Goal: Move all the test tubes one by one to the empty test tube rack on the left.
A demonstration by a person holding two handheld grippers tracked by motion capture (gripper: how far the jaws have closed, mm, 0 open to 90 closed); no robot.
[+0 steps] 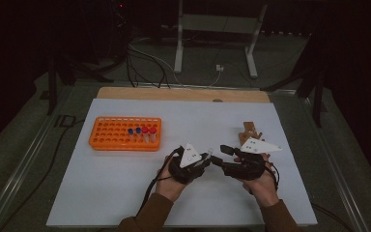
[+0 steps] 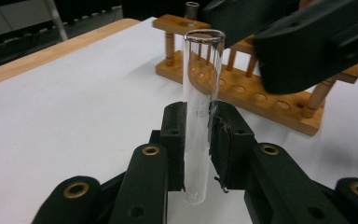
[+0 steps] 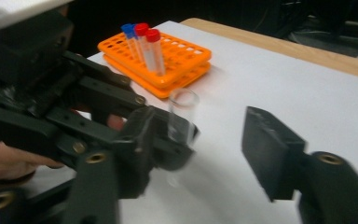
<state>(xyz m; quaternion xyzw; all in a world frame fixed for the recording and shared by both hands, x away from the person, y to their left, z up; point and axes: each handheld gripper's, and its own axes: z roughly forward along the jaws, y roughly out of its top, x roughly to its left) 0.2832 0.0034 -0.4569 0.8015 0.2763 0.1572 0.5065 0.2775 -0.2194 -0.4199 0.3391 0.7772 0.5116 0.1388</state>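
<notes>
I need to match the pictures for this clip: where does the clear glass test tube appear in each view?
High view: glass test tube just right of centre, between the two grippers.
Left gripper view: centre, upright, clamped between the left gripper pads.
Right gripper view: centre-left, held by the left gripper.
Shared landmark: the white table sheet.

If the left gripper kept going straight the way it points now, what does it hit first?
Most likely the right gripper, which hangs just ahead of the glass tube that the left gripper is clamping. The wooden rack sits behind it; depth is hard to judge.
</notes>
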